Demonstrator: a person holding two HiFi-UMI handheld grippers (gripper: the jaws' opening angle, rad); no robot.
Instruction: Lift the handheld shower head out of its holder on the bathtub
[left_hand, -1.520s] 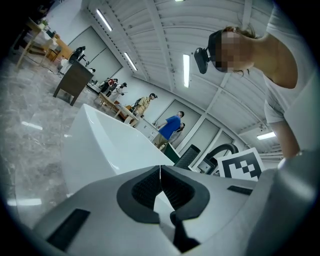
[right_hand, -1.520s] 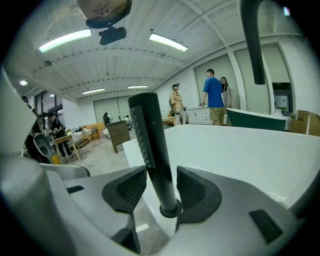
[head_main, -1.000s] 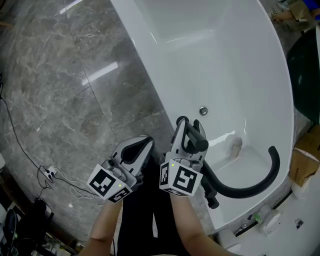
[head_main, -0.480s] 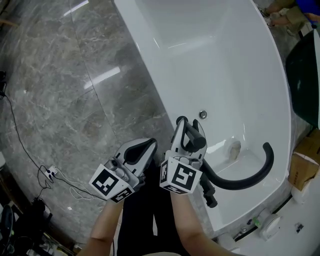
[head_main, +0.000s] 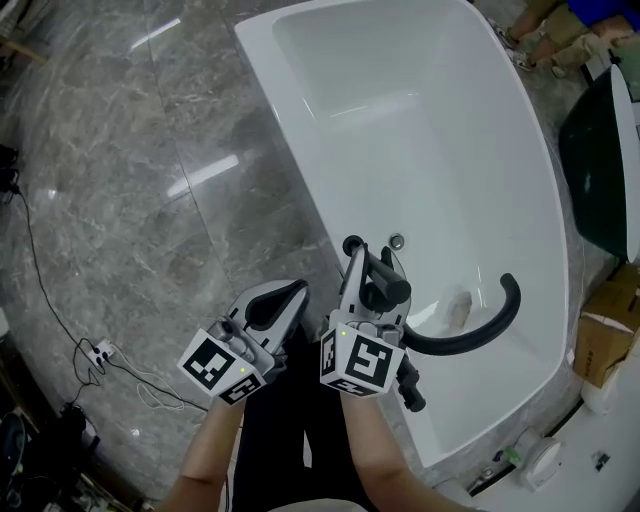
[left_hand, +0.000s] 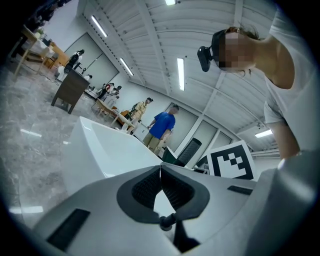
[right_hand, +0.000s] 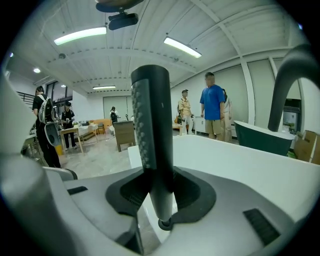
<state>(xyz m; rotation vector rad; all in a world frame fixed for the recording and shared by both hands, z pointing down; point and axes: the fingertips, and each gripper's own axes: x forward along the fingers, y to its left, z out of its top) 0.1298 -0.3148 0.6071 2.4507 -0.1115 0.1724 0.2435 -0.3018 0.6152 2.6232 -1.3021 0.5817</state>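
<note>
Shower head (right_hand: 152, 125): black stick type, pinched in my right gripper (right_hand: 159, 186), both pads pressed on the lower handle. It stands upright between the jaws, with the nozzle dots facing left in the right gripper view. In the head view it sits over the near rim of the white bathtub (head_main: 520, 150) and is foreshortened, so I see mostly its top end. The lower handle is hidden behind the gripper's marker cube (head_main: 358, 362). The black hose (head_main: 480, 335) comes out below the gripper and curves right and up over the tub basin. Its free end points up, and its other end is a dark fitting beside my right wrist, hard to read. I can't pick out the holder in any view. Left gripper (left_hand: 160, 172): jaws pressed together at the tips, nothing between them, held just left of the right one over the grey marble floor (head_main: 120, 180). Both forearms are cut off at the bottom edge of the head view. A thin cable (head_main: 60, 300) runs across the floor at left. A dark tub (head_main: 600, 160) is clipped by the right edge. A few people stand far back, too small to tell more.
</note>
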